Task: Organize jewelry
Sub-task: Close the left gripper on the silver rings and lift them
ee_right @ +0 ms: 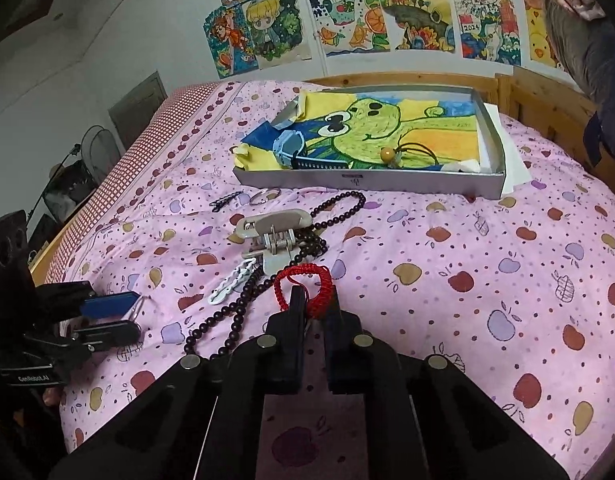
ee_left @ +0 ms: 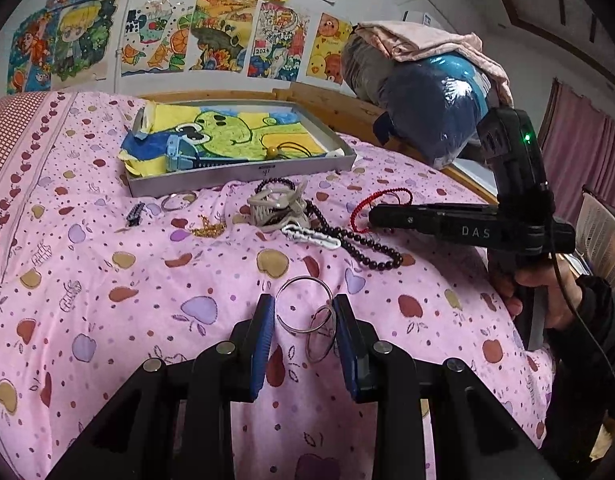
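The left gripper is seen nearest in the left wrist view, its blue-padded fingers held apart over the pink bedspread. Between them two silver rings are framed; the larger lies flat, the smaller is tipped up against the inner face of one pad. Nothing is clamped yet, so a closing of the fingers is judged to be the move that matters here.

The right gripper is seen drawn nearly shut on the red braided bracelet, whose loop stands ahead of the tips, towards the grey tray.

The tray is placed at the far side of the bed, lined with a frog drawing; a watch and a corded bead are already laid in it. Between the right gripper and the tray a beige hair claw, a dark bead necklace and a white chain are heaped. These are judged liable to be snagged on a low path to the tray. Just in front of the tray, another ring and a small black clip are left.
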Demonstrator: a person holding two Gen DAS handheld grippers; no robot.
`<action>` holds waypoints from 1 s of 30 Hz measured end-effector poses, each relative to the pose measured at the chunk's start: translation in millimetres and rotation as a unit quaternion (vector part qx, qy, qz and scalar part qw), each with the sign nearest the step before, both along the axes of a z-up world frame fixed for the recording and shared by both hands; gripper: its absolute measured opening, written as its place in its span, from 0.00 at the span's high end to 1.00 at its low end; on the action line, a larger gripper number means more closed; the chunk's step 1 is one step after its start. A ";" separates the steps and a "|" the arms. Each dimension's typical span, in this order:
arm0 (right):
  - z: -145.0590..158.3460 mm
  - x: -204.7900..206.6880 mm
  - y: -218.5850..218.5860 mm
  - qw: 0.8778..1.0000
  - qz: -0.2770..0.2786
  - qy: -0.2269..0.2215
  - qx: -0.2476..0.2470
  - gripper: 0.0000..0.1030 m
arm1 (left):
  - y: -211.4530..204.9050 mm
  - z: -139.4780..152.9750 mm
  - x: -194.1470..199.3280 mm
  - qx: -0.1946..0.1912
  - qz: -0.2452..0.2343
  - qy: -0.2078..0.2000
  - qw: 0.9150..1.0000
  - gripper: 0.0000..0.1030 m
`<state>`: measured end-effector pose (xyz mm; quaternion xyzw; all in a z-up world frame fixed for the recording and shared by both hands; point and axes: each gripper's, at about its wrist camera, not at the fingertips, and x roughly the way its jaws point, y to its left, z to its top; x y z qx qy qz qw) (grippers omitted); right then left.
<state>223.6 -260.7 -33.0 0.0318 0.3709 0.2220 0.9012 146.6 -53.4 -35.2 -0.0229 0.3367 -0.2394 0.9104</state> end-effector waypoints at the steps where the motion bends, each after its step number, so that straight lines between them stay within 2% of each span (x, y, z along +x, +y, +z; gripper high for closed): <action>1: 1.6 -0.9 0.0 1.000 -0.002 -0.004 0.000 0.92 | 0.0 1.9 -0.4 0.000 0.001 -0.003 1.000 0.73; 7: 10.7 -3.8 -2.5 1.000 -0.007 -0.021 0.003 0.92 | -2.5 14.3 -1.8 0.000 0.001 -0.021 1.000 0.73; 22: 17.4 -5.7 -7.4 0.999 -0.013 -0.034 0.009 0.93 | -3.8 26.7 3.3 -0.002 -0.002 -0.033 0.999 0.73; 23: 18.1 -5.9 -7.3 0.999 -0.013 -0.035 0.009 0.93 | -3.6 28.5 3.2 -0.002 -0.001 -0.036 0.999 0.76; 25: 20.6 -6.8 -8.7 0.999 -0.014 -0.040 0.012 0.93 | -4.3 33.7 4.0 0.001 -0.001 -0.045 0.999 0.95; 30: 28.9 -10.1 -8.4 0.998 -0.013 -0.053 0.013 0.93 | -5.7 41.1 12.9 0.000 0.001 -0.045 0.999 0.95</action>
